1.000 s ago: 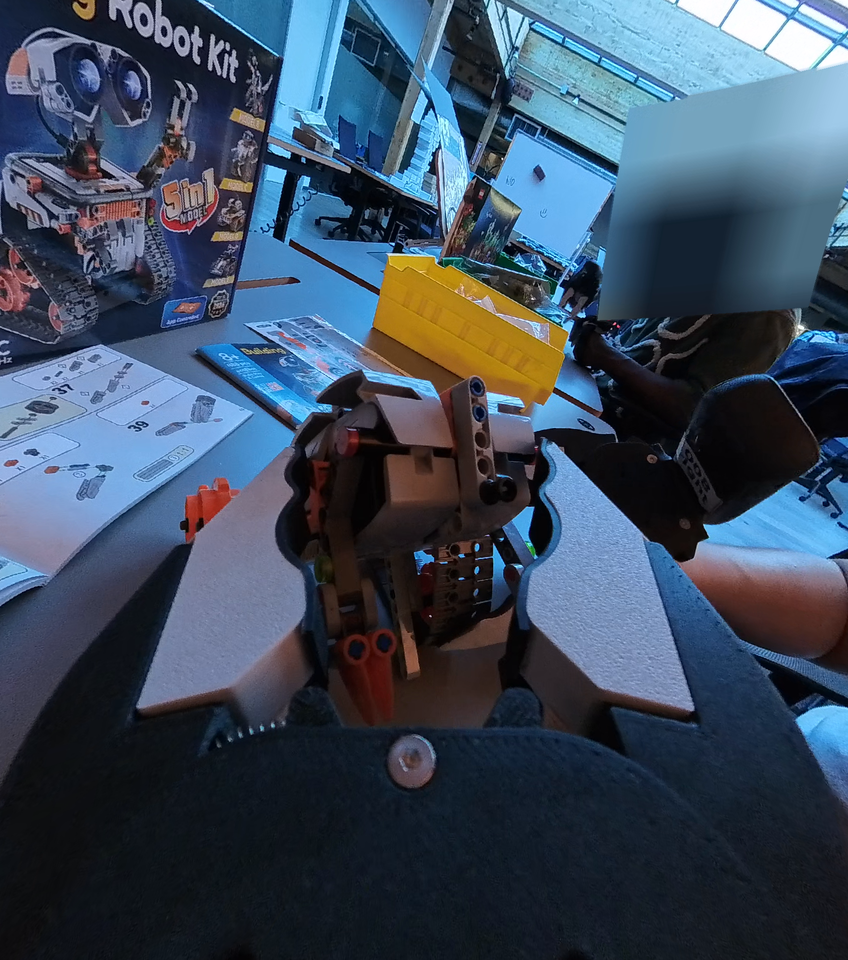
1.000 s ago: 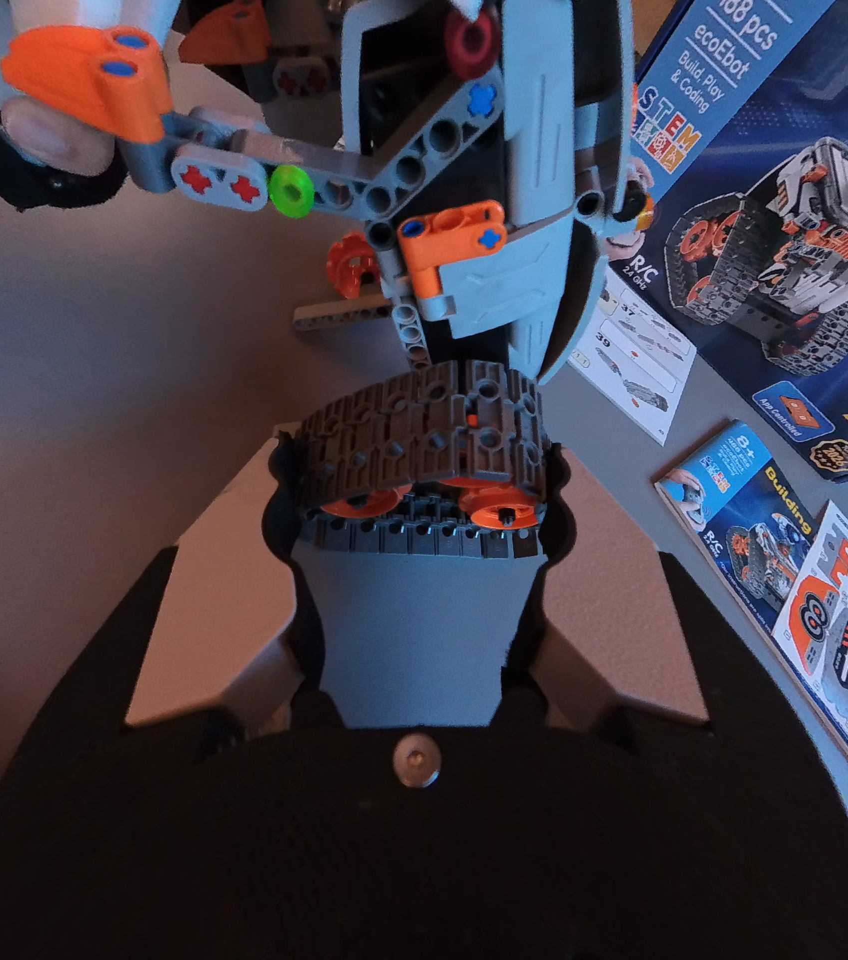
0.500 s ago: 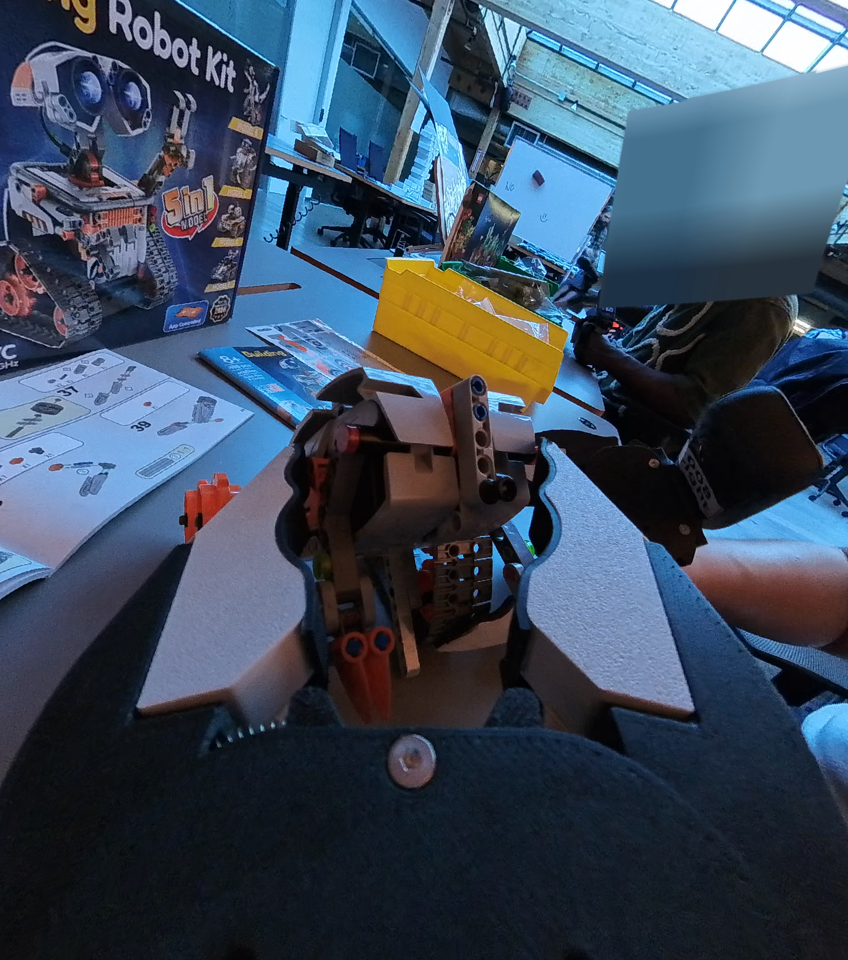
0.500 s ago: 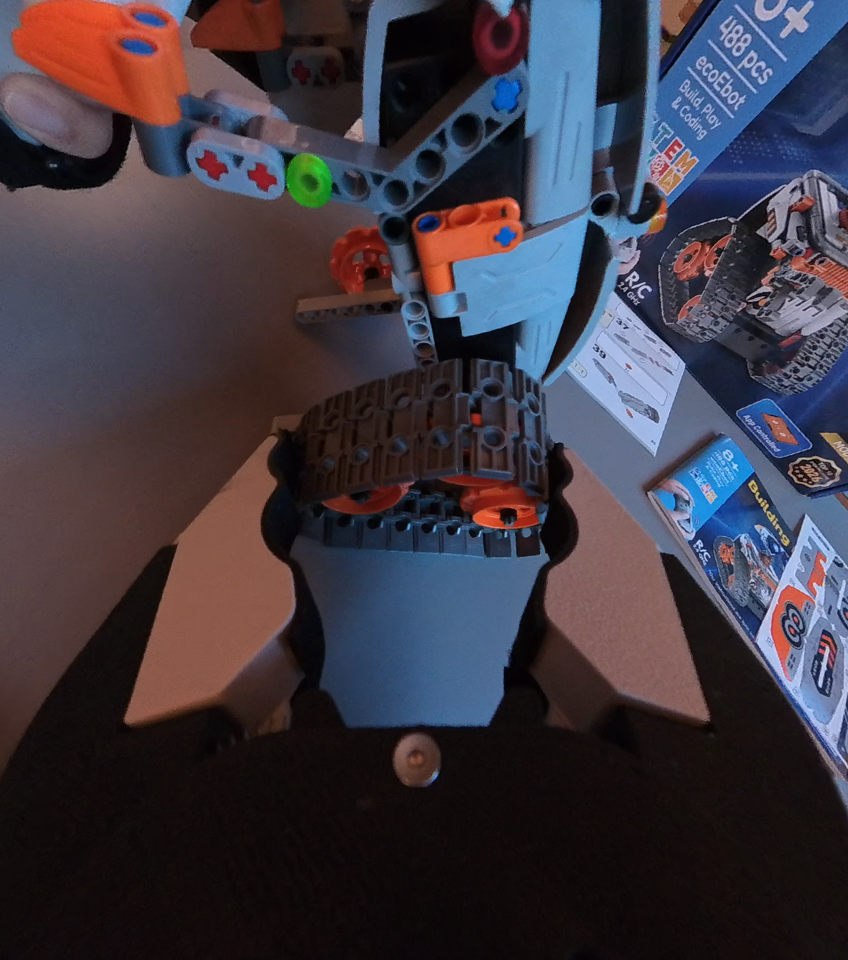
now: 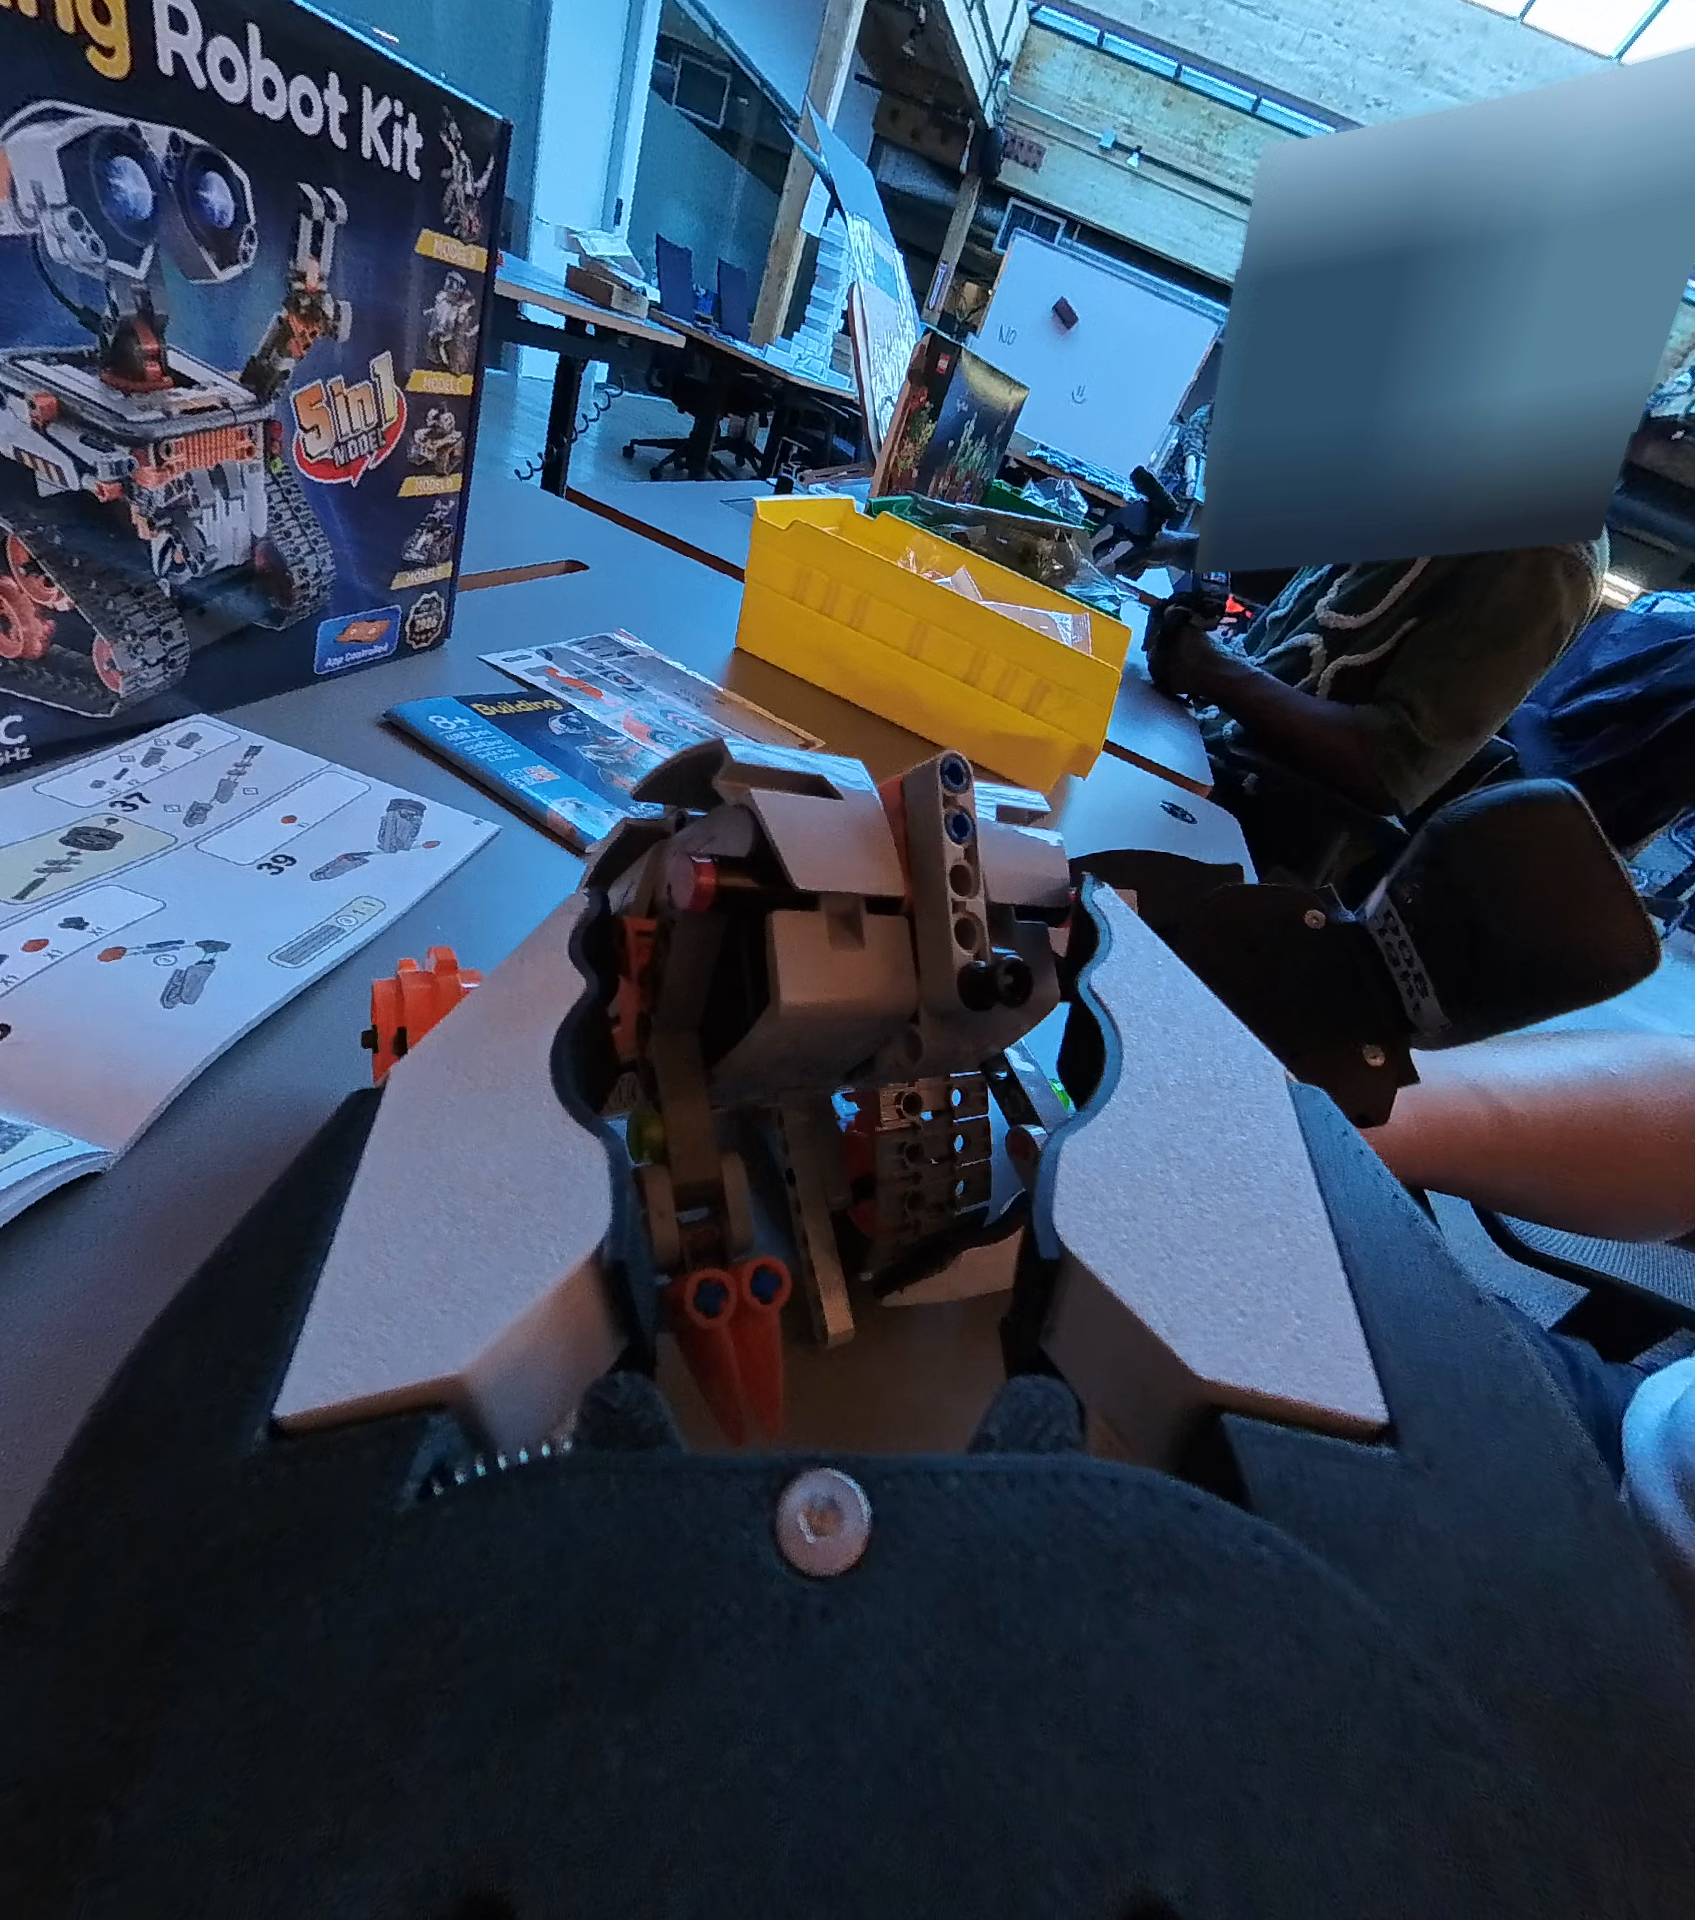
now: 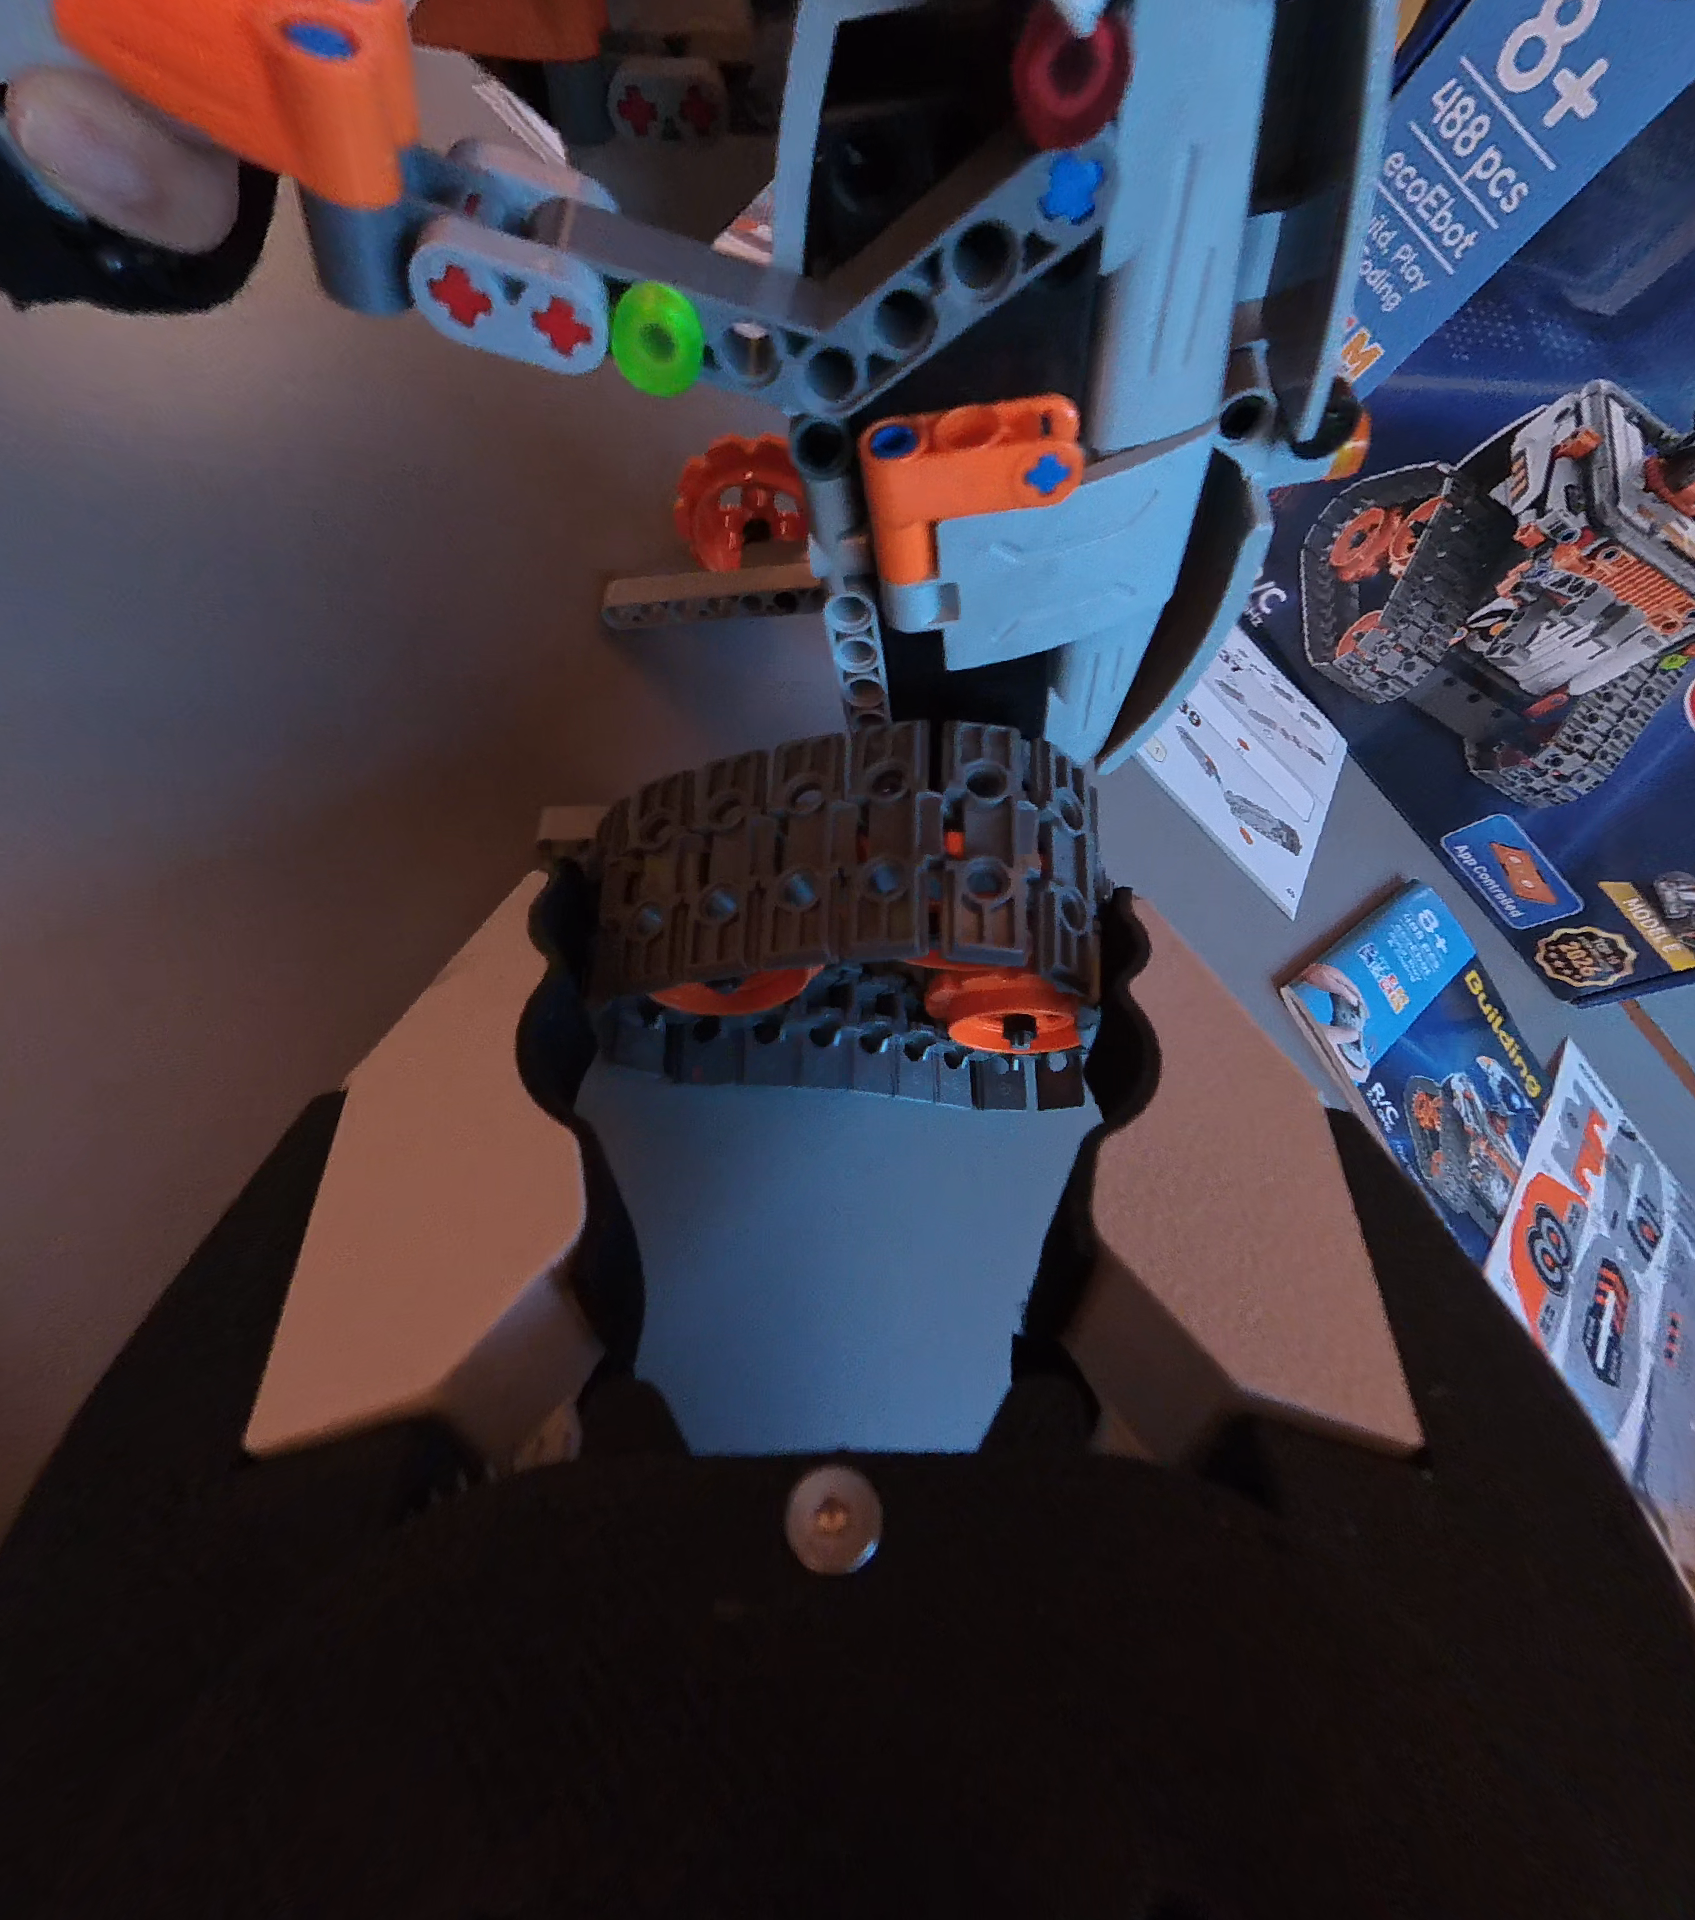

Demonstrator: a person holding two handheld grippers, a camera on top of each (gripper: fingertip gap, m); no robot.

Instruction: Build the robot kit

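Observation:
A grey and orange toy-brick robot model (image 5: 822,831) is held between both grippers above the grey table (image 5: 199,1195). My left gripper (image 5: 827,1039) is shut on the model's grey body. My right gripper (image 6: 838,935) is shut on the model's dark tracked tread (image 6: 822,852), which has orange wheels. The model's body (image 6: 1030,520) rises above the tread. A jointed arm with an orange end piece (image 6: 251,94) sticks out to the left, by a gloved hand. The right gripper also shows in the left wrist view (image 5: 1342,966), at the model's right side.
A blue kit box (image 5: 178,364) stands at the back left. An open instruction booklet (image 5: 95,935) and a blue booklet (image 5: 531,748) lie flat. A loose orange gear (image 6: 739,509) and a grey beam (image 6: 708,603) lie under the model. A yellow bin (image 5: 926,644) and a seated person (image 5: 1394,675) are beyond.
Both grippers keep their hold. In the right wrist view the model's body and orange arm have drifted slightly right and up; the left wrist view has barely shifted.

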